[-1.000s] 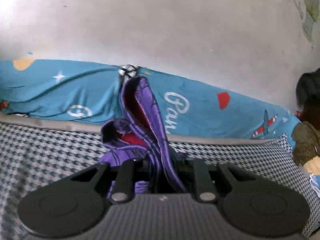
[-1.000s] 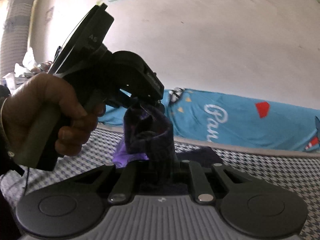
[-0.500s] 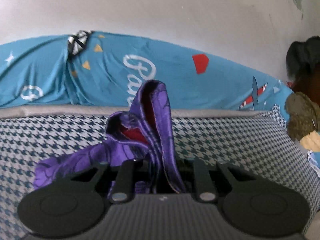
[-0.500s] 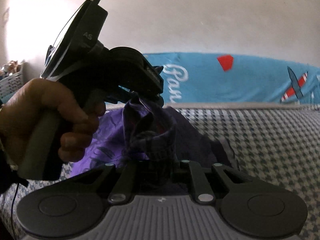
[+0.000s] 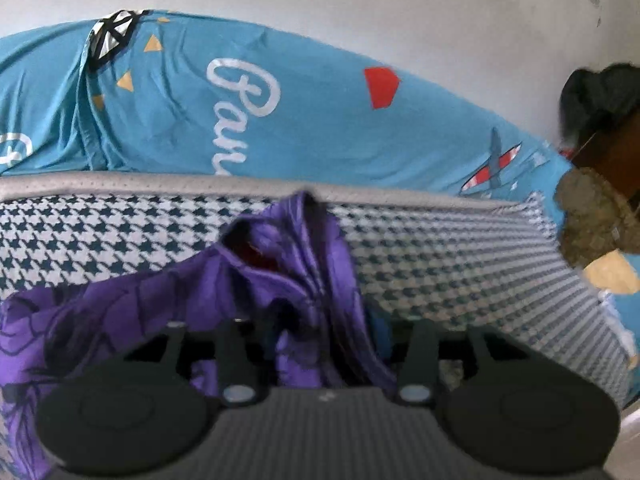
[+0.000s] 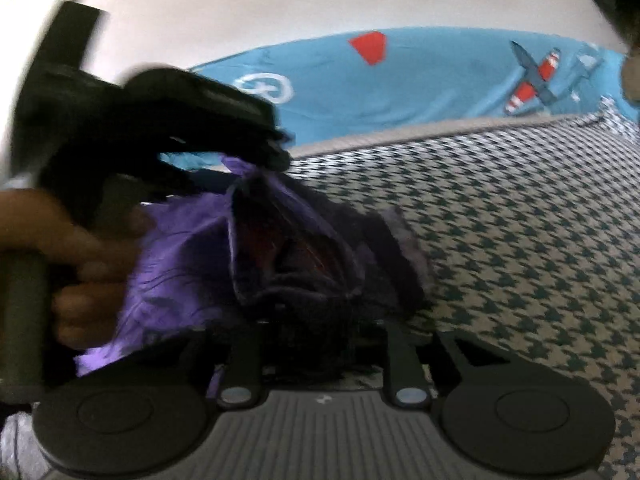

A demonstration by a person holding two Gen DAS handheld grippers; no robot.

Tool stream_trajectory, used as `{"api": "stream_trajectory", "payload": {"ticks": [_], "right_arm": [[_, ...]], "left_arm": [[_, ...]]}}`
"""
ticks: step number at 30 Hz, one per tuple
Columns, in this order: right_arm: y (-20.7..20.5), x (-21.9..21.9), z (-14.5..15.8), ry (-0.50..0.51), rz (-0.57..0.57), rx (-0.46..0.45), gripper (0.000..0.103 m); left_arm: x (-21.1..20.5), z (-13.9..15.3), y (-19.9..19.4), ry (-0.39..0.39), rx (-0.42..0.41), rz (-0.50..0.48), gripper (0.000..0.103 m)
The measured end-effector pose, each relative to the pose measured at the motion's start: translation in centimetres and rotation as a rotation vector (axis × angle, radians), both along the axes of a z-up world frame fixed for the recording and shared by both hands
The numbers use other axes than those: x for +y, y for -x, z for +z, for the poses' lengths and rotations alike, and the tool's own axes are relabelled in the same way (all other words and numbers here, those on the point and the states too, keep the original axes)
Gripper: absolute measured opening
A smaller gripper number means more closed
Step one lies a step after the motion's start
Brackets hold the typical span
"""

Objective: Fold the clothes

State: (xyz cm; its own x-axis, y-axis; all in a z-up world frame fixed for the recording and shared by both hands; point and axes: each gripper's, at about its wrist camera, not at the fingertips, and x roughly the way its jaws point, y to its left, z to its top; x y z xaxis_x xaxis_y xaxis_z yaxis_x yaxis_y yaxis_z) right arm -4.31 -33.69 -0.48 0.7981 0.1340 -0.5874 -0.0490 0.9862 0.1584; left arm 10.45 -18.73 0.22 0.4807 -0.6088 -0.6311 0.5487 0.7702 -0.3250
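Two grippers have hold of one purple garment [image 5: 304,280]. Nearest in the left wrist view, the left gripper [image 5: 320,344] has its jaws closed tight on a bunched ridge of the cloth, which rises straight up out of the jaws and shows a patch of red lining near its top. To the left of those jaws the rest of the garment spreads low and flat over a houndstooth-patterned bed cover [image 5: 460,264]; to the right of the jaws the cover is bare. Beyond the jaws runs a grey edge band [image 5: 120,182], and behind that lies a blue sheet [image 5: 320,120] printed with white script, a red shape and a small aeroplane. Far off to the right sits a brownish lump [image 5: 596,216], too blurred to name, and a pale wall [image 5: 360,8] closes the view.

In the right wrist view, the right gripper [image 6: 320,344] likewise has its jaws pinched shut on a dark, crumpled fold of the garment directly ahead of them. Just beyond and to the left, the person's hand [image 6: 84,264] grips the handle of the left gripper, whose tip bites the cloth's upper edge. This view is smeared with motion blur. The houndstooth cover stretches away to the right of the jaws.
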Motion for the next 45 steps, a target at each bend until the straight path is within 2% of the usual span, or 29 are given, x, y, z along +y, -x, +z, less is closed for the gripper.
{"api": "stream_trajectory", "payload": {"ticks": [3, 8, 12, 20, 27, 37, 42, 45], "right_arm": [[-0.3, -0.8, 0.2, -0.013, -0.052, -0.001, 0.028], [-0.7, -2.1, 0.5, -0.035, -0.139, -0.002, 0.028], [-1.0, -2.9, 0.7, -0.054, -0.191, -0.006, 0.028], [-1.2, -0.5, 1.8, -0.132, 0.078, -0.086, 0.028], [-1.9, 1.7, 1.6, -0.128, 0.239, -0.051, 0.028], [-4.0, 3.0, 0.1, -0.063, 0.338, -0.004, 0.028], [-5.2, 3.4, -0.4, -0.032, 0.385, 0.006, 0.028], [-6.5, 3.2, -1.2, -0.008, 0.359, 0.035, 0.028]], "left_arm": [[0.4, 1.2, 0.5, 0.009, -0.020, 0.004, 0.059], [3.0, 2.3, 1.0, -0.012, -0.034, 0.044, 0.062], [5.0, 3.2, 1.4, -0.030, -0.046, 0.077, 0.075], [9.7, 4.6, 2.2, -0.060, -0.061, 0.152, 0.082], [14.0, 3.6, 1.7, -0.084, -0.041, 0.237, 0.085], [16.6, -0.4, 0.1, -0.089, 0.019, 0.301, 0.085], [16.7, -1.6, -1.1, -0.097, 0.019, 0.322, 0.085], [16.6, -2.3, -2.0, -0.106, 0.027, 0.334, 0.086]]}}
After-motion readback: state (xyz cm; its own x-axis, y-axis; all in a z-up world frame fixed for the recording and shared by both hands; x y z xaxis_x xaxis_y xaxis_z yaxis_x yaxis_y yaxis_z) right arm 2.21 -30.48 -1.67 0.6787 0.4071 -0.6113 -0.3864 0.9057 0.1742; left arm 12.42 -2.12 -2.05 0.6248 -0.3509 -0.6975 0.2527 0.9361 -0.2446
